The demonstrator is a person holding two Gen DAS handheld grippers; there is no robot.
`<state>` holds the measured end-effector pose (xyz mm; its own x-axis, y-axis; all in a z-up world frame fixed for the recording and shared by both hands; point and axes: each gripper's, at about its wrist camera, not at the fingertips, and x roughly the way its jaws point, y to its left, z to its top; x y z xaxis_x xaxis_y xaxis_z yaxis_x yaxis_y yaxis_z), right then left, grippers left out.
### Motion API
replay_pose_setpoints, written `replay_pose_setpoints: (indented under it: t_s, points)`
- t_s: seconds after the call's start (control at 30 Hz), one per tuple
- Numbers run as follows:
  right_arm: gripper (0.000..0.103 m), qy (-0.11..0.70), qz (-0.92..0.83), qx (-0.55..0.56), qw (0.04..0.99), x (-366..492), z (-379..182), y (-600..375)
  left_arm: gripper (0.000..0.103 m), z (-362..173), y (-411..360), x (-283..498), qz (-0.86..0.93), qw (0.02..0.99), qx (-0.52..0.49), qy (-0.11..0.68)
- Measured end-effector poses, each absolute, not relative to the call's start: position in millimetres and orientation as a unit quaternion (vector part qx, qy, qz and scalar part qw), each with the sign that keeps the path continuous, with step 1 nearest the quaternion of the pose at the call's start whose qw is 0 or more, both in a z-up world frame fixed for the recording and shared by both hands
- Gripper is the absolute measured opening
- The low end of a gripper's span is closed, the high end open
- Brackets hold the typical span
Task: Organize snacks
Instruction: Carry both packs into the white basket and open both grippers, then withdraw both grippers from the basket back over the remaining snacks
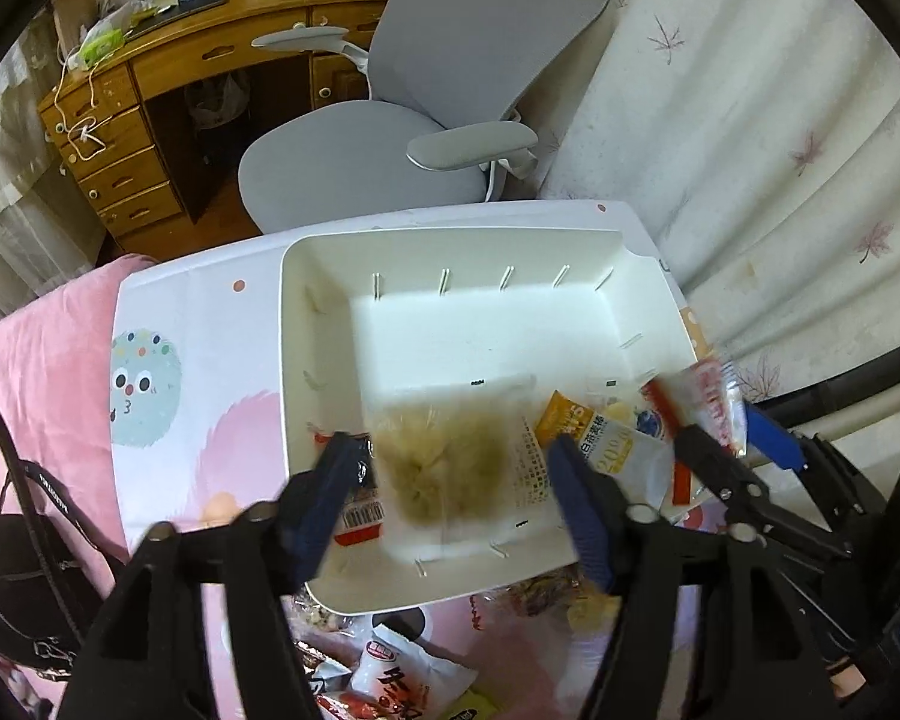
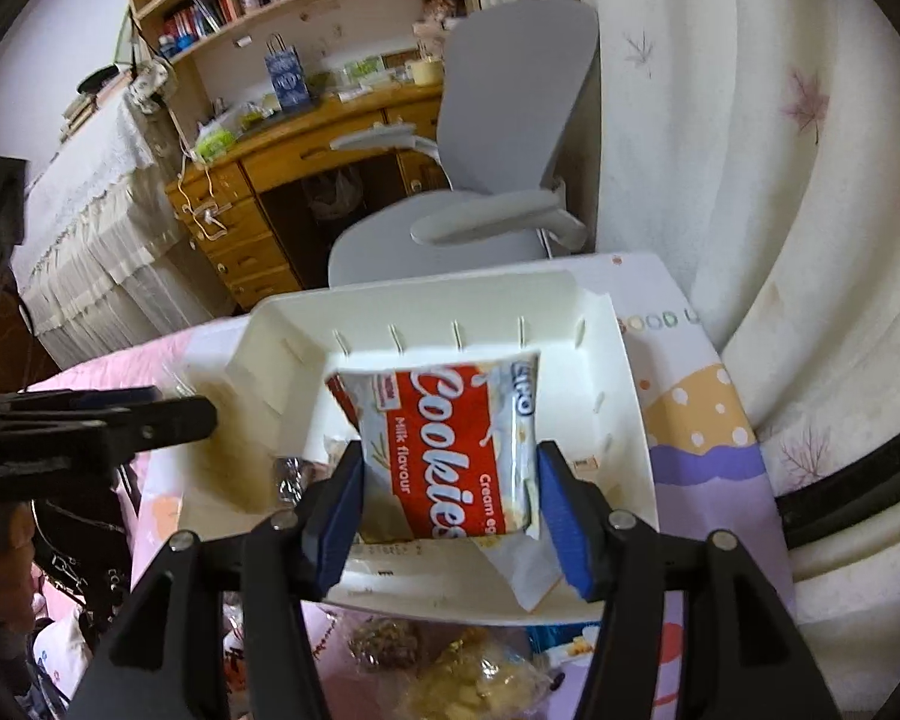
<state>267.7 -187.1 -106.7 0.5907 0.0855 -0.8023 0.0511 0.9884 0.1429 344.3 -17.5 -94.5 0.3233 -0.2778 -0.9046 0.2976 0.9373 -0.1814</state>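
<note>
A white plastic bin stands on a printed cloth; it also shows in the right wrist view. My left gripper is open over the bin's near end, its fingers either side of a clear packet of brownish snack that looks blurred. An orange-and-white oat bar packet lies in the bin beside it. My right gripper is shut on a red-and-white Cookies packet and holds it above the bin. It shows at the right of the left wrist view.
Loose snack packets lie on the cloth in front of the bin. A grey office chair and a wooden desk stand beyond. A cream curtain hangs at the right. A black bag is at the left.
</note>
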Motion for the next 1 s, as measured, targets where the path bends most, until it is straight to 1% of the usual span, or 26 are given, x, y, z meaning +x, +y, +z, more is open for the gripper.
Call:
replay_pose_setpoints:
  t_s: [0.13,0.47,0.83,1.0]
  points:
    - [0.059,0.463,0.005,0.09,0.882,264.3,-111.5,-192.6,0.073,-90.6,-13.1,340.5,-0.172,0.815,0.003,0.554]
    - [0.059,0.468,0.019,0.109,0.877,245.0,-105.2,-196.1,0.073,-77.7,5.6,313.6,-0.146,0.817,-0.01,0.558]
    - [0.059,0.496,0.054,0.11,0.86,210.4,-103.1,-203.2,0.073,-46.9,38.7,244.8,-0.06,0.837,-0.015,0.544]
    - [0.059,0.517,0.071,0.116,0.845,191.1,-107.7,-212.7,0.073,-39.6,55.6,206.1,-0.019,0.839,-0.045,0.541]
